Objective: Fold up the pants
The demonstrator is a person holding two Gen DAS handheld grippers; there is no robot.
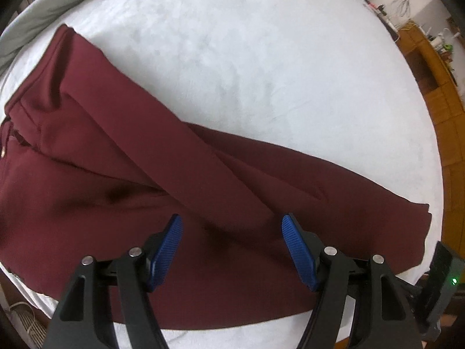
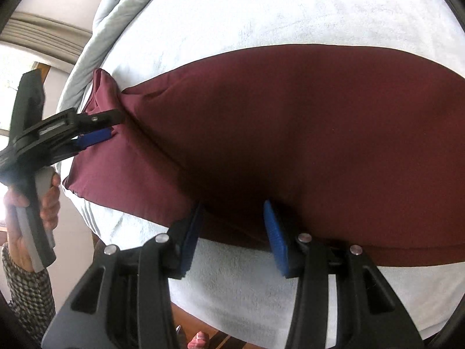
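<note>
A pair of dark maroon fabric pants (image 1: 151, 174) lies spread across a bed covered with a white fleecy blanket (image 1: 261, 58), with one leg folded diagonally over the other. In the left wrist view, the left tongs (image 1: 232, 226), black with blue ribbed pads (image 1: 167, 247), hover released, wide apart, just above the near part of the pants. The right wrist view shows the same left tongs (image 2: 107, 129) from the side at the left end of the pants (image 2: 290, 131), close against a raised bunch of cloth; whether they touch it cannot be told there. The right tongs (image 2: 232, 212) are also released, spread over the near edge of the pants. A pale grey quilt (image 2: 122, 5) lies bunched along the far left of the bed.
</note>
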